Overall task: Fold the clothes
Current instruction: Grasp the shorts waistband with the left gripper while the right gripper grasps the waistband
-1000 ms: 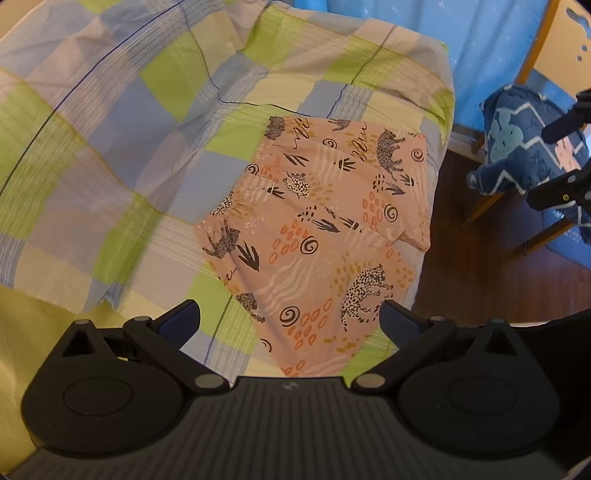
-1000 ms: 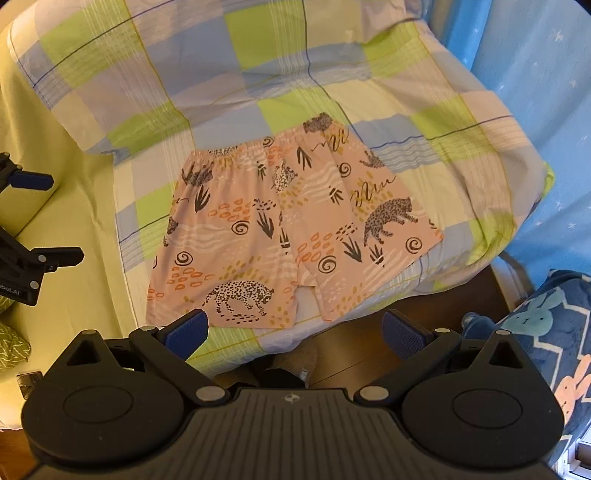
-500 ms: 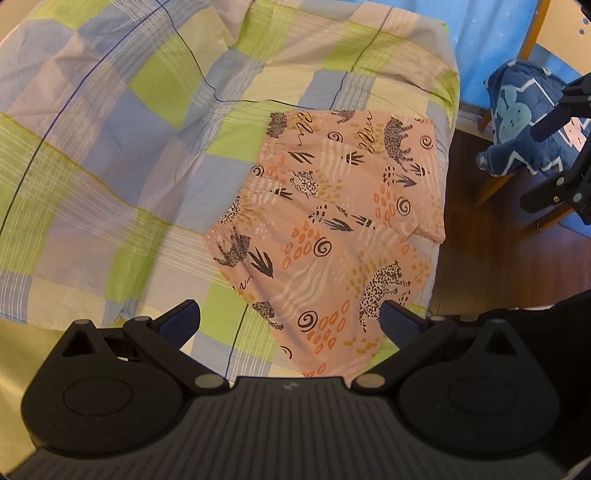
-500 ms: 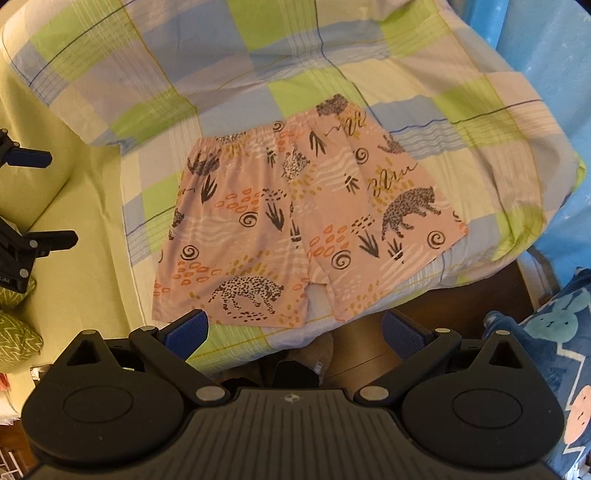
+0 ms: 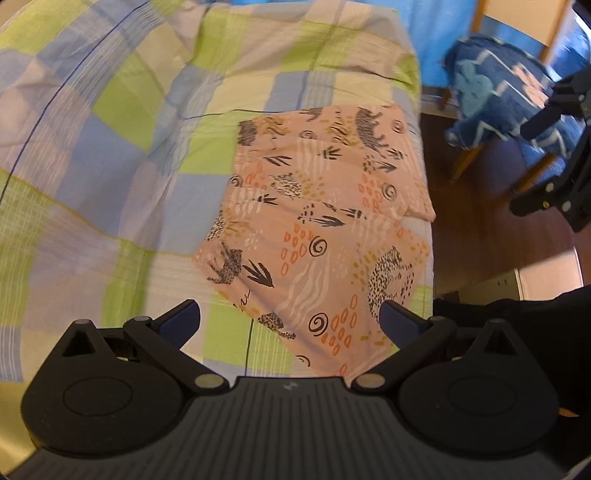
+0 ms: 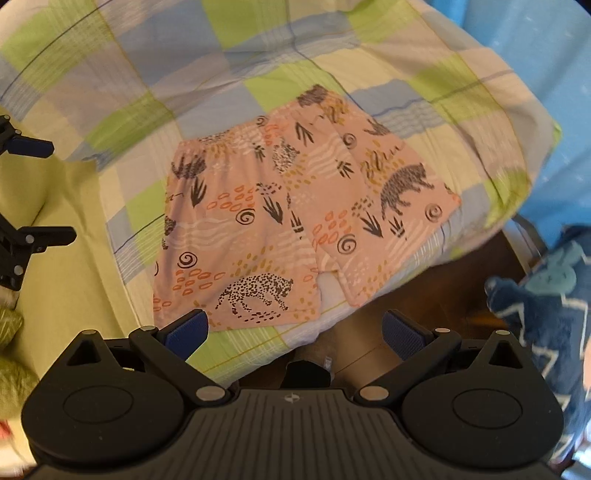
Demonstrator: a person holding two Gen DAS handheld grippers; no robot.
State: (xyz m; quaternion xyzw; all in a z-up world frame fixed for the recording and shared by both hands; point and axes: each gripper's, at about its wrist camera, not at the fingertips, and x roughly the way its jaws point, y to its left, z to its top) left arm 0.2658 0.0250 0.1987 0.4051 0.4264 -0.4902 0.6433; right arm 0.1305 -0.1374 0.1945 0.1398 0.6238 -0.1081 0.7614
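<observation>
On the bed (image 6: pixel 155 74), near its foot edge, a pair of pink shorts (image 6: pixel 295 221) printed with leopards and swirls lies spread flat on the checked green, blue and cream cover, both leg hems close to the mattress edge. Above the near leg hovers the left gripper (image 5: pixel 290 319), its blue-padded fingers (image 5: pixel 179 321) spread wide and holding nothing. To its side, the right gripper (image 6: pixel 295 330) hangs over the bed's edge and the wooden floor (image 6: pixel 369 339), fingers (image 6: pixel 188 328) likewise wide apart and empty. Beyond the bed, a blue patterned blanket (image 5: pixel 491 92) is heaped on a wooden chair (image 5: pixel 517 22).
</observation>
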